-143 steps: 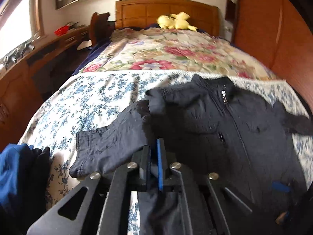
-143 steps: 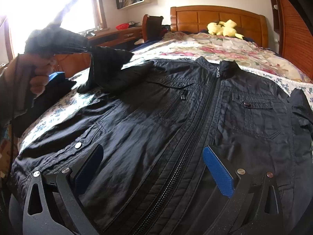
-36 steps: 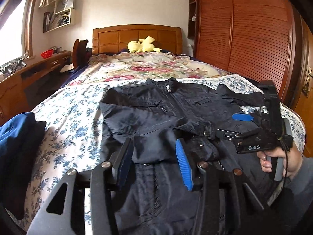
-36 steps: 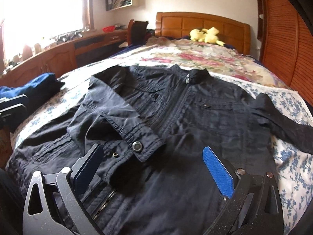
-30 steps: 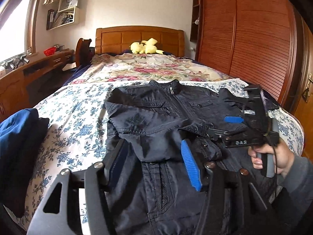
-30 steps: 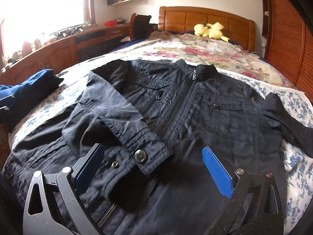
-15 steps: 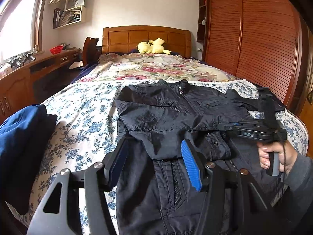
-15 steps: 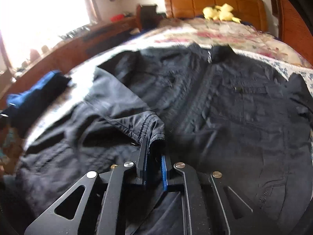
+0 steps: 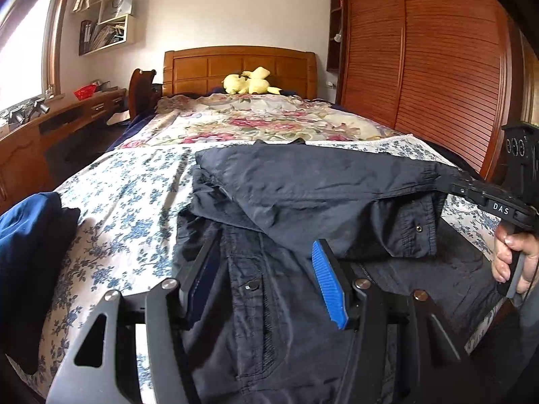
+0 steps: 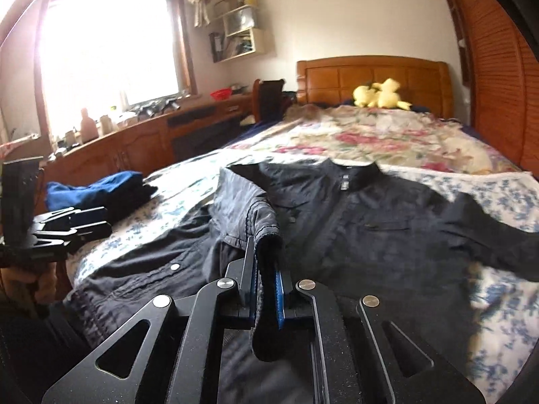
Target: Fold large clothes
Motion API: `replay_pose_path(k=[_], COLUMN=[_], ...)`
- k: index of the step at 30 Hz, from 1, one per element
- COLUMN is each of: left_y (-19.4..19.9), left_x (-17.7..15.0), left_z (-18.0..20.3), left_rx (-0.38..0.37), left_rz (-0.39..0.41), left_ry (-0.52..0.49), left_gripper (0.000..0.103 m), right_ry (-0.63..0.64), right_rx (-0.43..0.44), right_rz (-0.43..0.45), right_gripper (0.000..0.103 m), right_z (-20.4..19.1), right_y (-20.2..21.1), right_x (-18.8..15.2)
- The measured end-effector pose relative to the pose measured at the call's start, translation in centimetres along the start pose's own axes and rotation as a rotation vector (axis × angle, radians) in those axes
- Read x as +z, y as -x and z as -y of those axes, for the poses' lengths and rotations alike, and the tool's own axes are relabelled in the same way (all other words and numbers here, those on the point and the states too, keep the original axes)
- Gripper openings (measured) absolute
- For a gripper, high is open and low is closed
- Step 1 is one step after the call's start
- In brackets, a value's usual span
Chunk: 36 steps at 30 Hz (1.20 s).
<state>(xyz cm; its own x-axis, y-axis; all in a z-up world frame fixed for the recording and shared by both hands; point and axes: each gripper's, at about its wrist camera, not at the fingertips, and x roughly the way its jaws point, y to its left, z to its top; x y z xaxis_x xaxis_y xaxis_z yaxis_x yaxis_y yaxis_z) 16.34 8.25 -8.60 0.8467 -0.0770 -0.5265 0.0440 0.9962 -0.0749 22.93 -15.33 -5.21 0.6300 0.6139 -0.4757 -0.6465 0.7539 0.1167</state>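
A black zip jacket (image 9: 279,303) lies face up on the bed (image 9: 134,195). It also shows in the right wrist view (image 10: 370,222). My left gripper (image 9: 266,269) is open and empty over the jacket's lower left front. My right gripper (image 10: 264,279) is shut on the cuff of the jacket's left sleeve (image 10: 249,215) and holds it lifted. In the left wrist view that sleeve (image 9: 320,181) stretches across the chest to the right gripper (image 9: 448,183) at the right. The other sleeve (image 10: 498,235) lies out to the right.
Folded blue and black clothes (image 9: 30,235) lie at the bed's left edge. A flowered quilt (image 9: 256,121) and a yellow plush toy (image 9: 249,80) lie toward the headboard. A wooden desk (image 10: 134,138) runs along the left and a wardrobe (image 9: 421,60) stands on the right.
My right gripper closed on the sleeve cuff and lifted and pulled it to the right across the jacket. My left gripper stayed open and dropped closer to the jacket's lower front.
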Motion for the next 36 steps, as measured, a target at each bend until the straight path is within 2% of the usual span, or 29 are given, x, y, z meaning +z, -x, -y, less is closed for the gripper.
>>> replay_pose_path(k=[5, 10, 12, 15, 16, 17, 19, 20, 27, 30, 36], left_y=[-0.9, -1.9, -2.2, -2.6, -2.8, -2.8, -3.0, -3.1, -3.5, -3.6, -3.5], left_x=[0.5, 1.1, 1.2, 1.2, 1.2, 1.2, 1.1, 1.1, 1.1, 1.0, 1.0], left_z=[2.2, 4.6, 5.3, 6.4, 6.6, 6.9, 7.4, 7.5, 8.1, 8.0, 7.9], left_rx=[-0.023, -0.046, -0.052, -0.061, -0.064, -0.066, -0.070, -0.072, -0.073, -0.073, -0.074], left_rz=[-0.002, -0.005, -0.008, -0.015, -0.017, -0.019, -0.025, -0.026, -0.037, -0.040, -0.041], left_ry=[-0.023, -0.054, -0.064, -0.078, -0.082, -0.086, -0.092, -0.093, -0.098, -0.098, -0.097], left_gripper=[0.056, 0.056, 0.056, 0.056, 0.056, 0.056, 0.056, 0.056, 0.056, 0.056, 0.056], right_ry=[-0.015, -0.043, -0.048, -0.044, -0.035, -0.031, -0.029, -0.031, -0.005, 0.000, -0.033], right_rx=[-0.110, -0.211, -0.218, -0.248, -0.261, -0.270, -0.271, -0.264, -0.204, -0.174, -0.174], right_rz=[-0.044, -0.158, -0.176, -0.195, -0.193, -0.192, -0.174, -0.163, -0.184, -0.225, -0.330], right_gripper=[0.005, 0.006, 0.007, 0.012, 0.020, 0.033, 0.048, 0.049, 0.049, 0.049, 0.049], right_z=[2.3, 5.0, 5.7, 6.2, 6.3, 6.1, 6.2, 6.1, 5.4, 5.1, 5.7], right_y=[1.7, 0.4, 0.1, 0.1, 0.2, 0.3, 0.8, 1.0, -0.1, -1.4, -3.3], right_x=[-1.2, -3.5, -4.2, -4.9, -5.0, -5.0, -5.0, -5.0, -5.0, -5.6, -7.3])
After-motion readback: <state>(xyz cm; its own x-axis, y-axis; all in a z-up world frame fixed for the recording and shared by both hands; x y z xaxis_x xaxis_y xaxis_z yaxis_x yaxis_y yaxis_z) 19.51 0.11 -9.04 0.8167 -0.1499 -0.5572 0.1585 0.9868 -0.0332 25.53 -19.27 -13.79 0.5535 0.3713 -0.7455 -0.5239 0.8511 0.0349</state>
